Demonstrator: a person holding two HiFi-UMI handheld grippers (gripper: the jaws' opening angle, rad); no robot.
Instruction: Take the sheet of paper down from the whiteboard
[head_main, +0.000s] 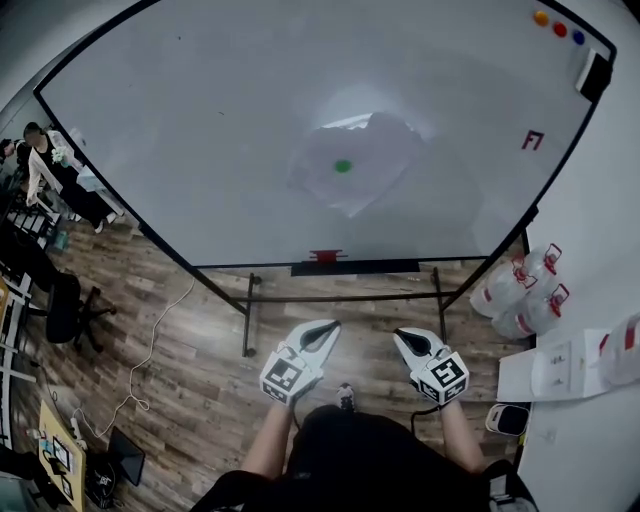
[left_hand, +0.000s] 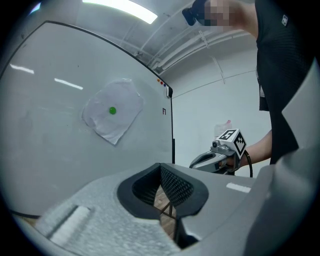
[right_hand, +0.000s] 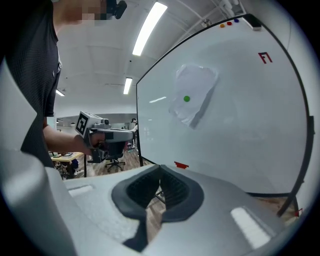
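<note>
A crumpled white sheet of paper (head_main: 362, 170) hangs on the whiteboard (head_main: 200, 120), pinned by a green round magnet (head_main: 343, 166). Both grippers are held low in front of the board, well short of the sheet. My left gripper (head_main: 328, 329) is shut with nothing in it, and so is my right gripper (head_main: 404, 338). In the left gripper view the sheet (left_hand: 116, 126) lies up and to the left of the shut jaws (left_hand: 162, 192). In the right gripper view the sheet (right_hand: 196, 85) is above and right of the shut jaws (right_hand: 160, 186).
Three coloured magnets (head_main: 559, 29) and an eraser (head_main: 594, 72) sit at the board's top right corner. A red item (head_main: 326, 256) rests on the board's tray. Large water bottles (head_main: 522, 285) stand on the floor at right, and an office chair (head_main: 66, 310) at left.
</note>
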